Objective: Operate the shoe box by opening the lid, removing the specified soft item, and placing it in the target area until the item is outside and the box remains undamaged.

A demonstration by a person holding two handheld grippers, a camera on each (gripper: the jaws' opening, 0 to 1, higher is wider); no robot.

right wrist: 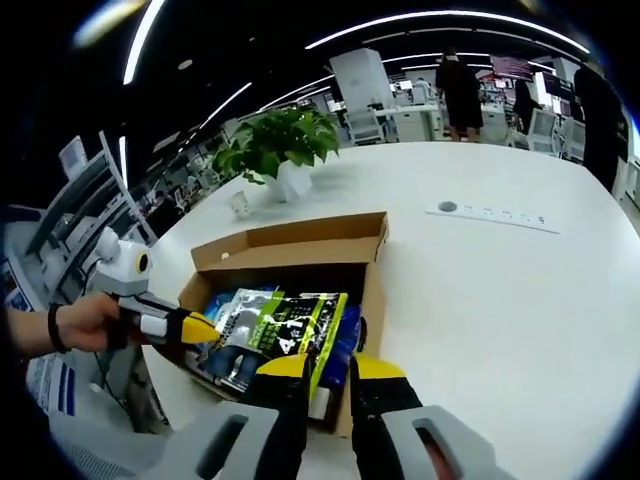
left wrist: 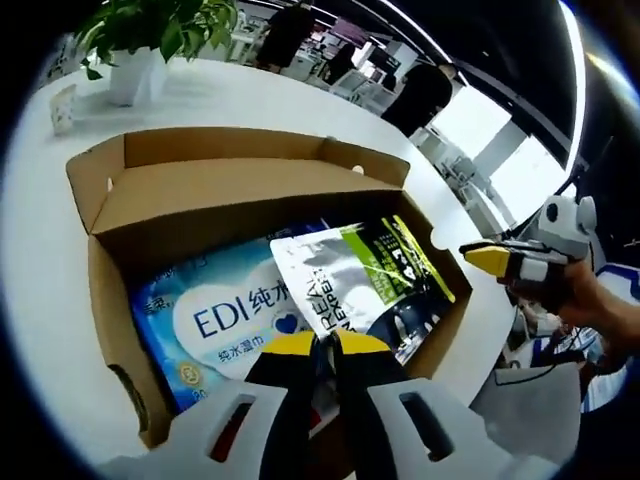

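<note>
The cardboard shoe box (left wrist: 110, 300) (right wrist: 372, 290) stands open on the white table, its lid (left wrist: 240, 150) (right wrist: 290, 240) folded back. Inside, a silver, green and black soft pouch (left wrist: 370, 280) (right wrist: 290, 325) lies on top of a blue wipes pack (left wrist: 210, 325) (right wrist: 235, 305). My left gripper (left wrist: 325, 345) (right wrist: 200, 328) is down in the box with its jaws closed on the pouch's near edge. The right gripper (right wrist: 330, 368) (left wrist: 488, 258) hovers just over the box's side wall by a corner, jaws together, holding nothing.
A potted plant (left wrist: 135, 50) (right wrist: 280, 150) and a small white cup (left wrist: 62, 105) (right wrist: 240, 205) stand beyond the box. A flush socket strip (right wrist: 490, 215) sits in the table (right wrist: 480, 300). People stand at desks in the background.
</note>
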